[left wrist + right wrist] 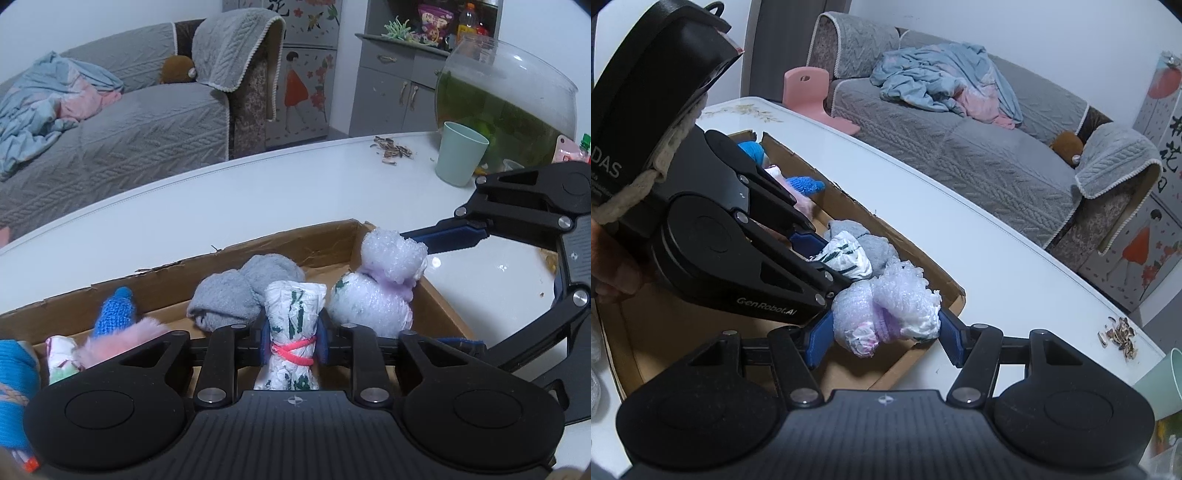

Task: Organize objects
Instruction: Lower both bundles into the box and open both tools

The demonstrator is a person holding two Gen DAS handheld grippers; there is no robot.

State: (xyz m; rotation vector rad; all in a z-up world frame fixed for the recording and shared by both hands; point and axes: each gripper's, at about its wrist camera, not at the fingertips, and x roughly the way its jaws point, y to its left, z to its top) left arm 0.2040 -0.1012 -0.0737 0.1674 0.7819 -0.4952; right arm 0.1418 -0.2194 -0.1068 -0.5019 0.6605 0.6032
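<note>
Your left gripper (293,345) is clamped on a small white roll of cloth with green print, tied with a pink rubber band (291,325), and it holds this roll upright over the near part of the shallow brown cardboard tray (321,240) that lies on the white glossy table (221,199). Your right gripper (884,334) has its blue pads on both sides of a pale purple and white bubbly bundle (890,314), so I judge it grips this bundle, just above the tray's end near the corner. Several things already lie in the tray: a rolled grey sock (236,295), a blue knitted piece (114,310), a fluffy pink piece (122,339) and another white bubbly bundle (369,306). So the sorting seems well advanced, but not finished, because you carry both bundles and neither is released yet. I think what remains is to set each one down in a free place of the tray and let it go. A mint green plastic cup (460,153) and a heap of seed shells (393,149) stay on the table; whether they belong to your task I cannot tell.
</note>
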